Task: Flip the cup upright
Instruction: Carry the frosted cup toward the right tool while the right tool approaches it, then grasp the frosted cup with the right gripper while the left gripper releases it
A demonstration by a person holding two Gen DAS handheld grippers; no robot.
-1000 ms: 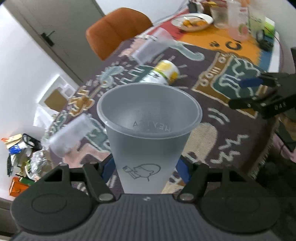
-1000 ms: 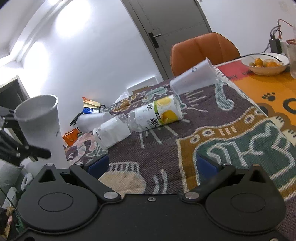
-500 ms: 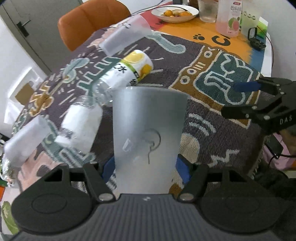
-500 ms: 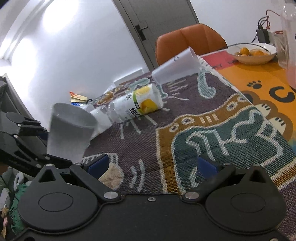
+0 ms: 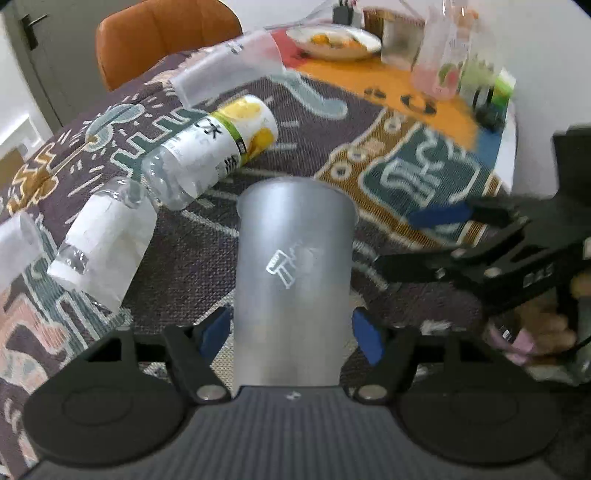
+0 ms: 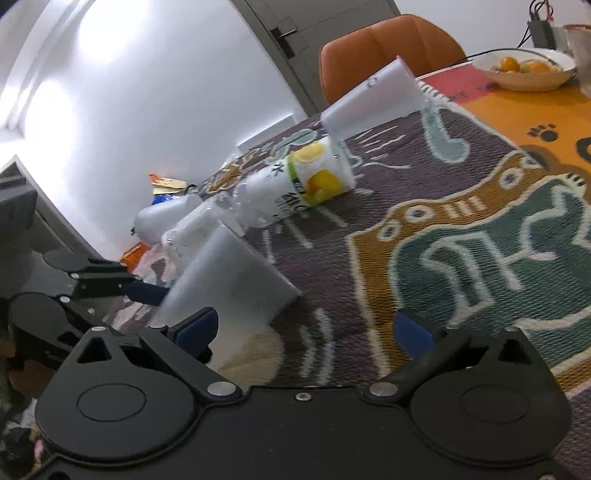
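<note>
A frosted translucent plastic cup (image 5: 293, 280) with a small printed logo sits between the blue pads of my left gripper (image 5: 291, 328), which is shut on it near its base. In the right wrist view the same cup (image 6: 225, 291) is tilted over, its rim pointing right and down close to the patterned tablecloth (image 6: 461, 236). My right gripper (image 6: 303, 328) is open and empty, just right of the cup; it also shows in the left wrist view (image 5: 439, 236). A second frosted cup (image 5: 229, 70) lies on its side farther back, also in the right wrist view (image 6: 373, 99).
Two plastic bottles lie on the cloth: one with a yellow fruit label (image 5: 218, 147) and one with a white label (image 5: 103, 243). A bowl of fruit (image 5: 332, 40), glasses and drink bottles (image 5: 439, 70) stand at the far end. An orange chair (image 5: 159, 33) stands behind the table.
My left gripper has tipped the cup from mouth-up to lying forward, rim away from me and low over the cloth. The right gripper has come closer to the cup.
</note>
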